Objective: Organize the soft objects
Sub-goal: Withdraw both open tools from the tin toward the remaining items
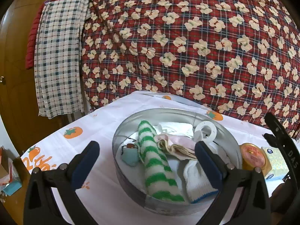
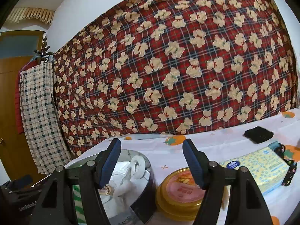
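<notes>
A round metal tin (image 1: 120, 170) stands on the white tablecloth and holds soft things: a green-and-white striped sock (image 1: 159, 166), a white sock with a blue toe (image 1: 198, 183), a pink and beige cloth (image 1: 178, 144), a small blue pouch (image 1: 129, 155) and a white ring (image 1: 206, 130). My left gripper (image 1: 146, 159) is open and empty, just above the tin. My right gripper (image 2: 151, 161) is open and empty, above the tin's (image 2: 150, 170) right rim. A black cloth (image 2: 258, 134) lies on the table at the far right.
A gold round tin with a pink lid (image 2: 181, 191) and a yellow tissue pack (image 2: 262, 168) lie right of the metal tin. A black patterned band (image 2: 288, 170) lies beside the pack. A red bear-print quilt (image 2: 168, 65) hangs behind. A checked cloth (image 1: 58, 60) hangs at left.
</notes>
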Action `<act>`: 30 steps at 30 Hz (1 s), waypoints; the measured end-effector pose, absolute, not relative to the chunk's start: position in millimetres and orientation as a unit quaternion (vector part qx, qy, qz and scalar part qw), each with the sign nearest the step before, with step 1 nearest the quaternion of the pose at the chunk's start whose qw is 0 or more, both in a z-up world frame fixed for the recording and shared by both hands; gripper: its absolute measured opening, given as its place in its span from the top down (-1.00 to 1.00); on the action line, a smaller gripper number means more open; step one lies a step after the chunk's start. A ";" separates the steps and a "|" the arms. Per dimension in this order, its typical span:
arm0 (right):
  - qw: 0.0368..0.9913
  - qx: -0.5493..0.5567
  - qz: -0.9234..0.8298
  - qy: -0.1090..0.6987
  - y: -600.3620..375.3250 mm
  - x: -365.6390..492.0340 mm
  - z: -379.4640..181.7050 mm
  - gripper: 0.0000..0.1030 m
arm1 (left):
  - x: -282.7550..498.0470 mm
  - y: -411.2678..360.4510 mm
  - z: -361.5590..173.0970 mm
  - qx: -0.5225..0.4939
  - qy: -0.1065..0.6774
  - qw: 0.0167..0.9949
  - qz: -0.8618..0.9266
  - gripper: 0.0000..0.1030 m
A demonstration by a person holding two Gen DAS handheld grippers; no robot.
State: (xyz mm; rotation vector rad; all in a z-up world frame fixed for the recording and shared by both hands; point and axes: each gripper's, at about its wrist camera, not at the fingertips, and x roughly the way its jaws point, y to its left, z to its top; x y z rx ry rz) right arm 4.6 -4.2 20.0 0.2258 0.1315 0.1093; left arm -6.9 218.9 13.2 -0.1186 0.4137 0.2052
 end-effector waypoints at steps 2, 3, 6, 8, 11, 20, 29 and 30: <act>0.991 0.109 0.050 0.061 -7.3 0.7 20.5 -0.36 | -8.8 214.5 13.5 -0.056 0.203 0.973 0.099 -0.99; 0.991 0.109 0.047 0.059 -8.7 -1.2 20.6 -0.36 | -9.4 212.6 13.6 -0.055 0.203 0.973 0.097 -0.99; 0.992 0.106 0.042 0.053 -12.9 -7.6 20.5 -0.36 | -10.4 204.2 13.2 -0.052 0.204 0.973 0.090 -0.99; 0.992 0.105 0.038 0.051 -15.5 -11.8 19.9 -0.36 | -10.6 197.4 12.5 -0.047 0.206 0.974 0.084 -0.99; 0.993 0.103 0.034 0.051 -19.2 -15.7 18.5 -0.36 | -10.7 190.8 12.9 -0.041 0.207 0.974 0.082 -0.99; 0.994 0.094 0.028 0.051 -30.2 -26.1 14.8 -0.36 | -15.4 180.1 15.9 -0.038 0.206 0.975 0.072 -0.99; 0.994 0.091 0.020 0.052 -38.5 -33.4 12.8 -0.36 | -19.9 167.2 16.3 -0.031 0.206 0.976 0.060 -0.99; 0.994 0.090 0.017 0.053 -40.6 -35.9 12.2 -0.36 | -20.4 165.8 16.1 -0.030 0.206 0.976 0.059 -0.99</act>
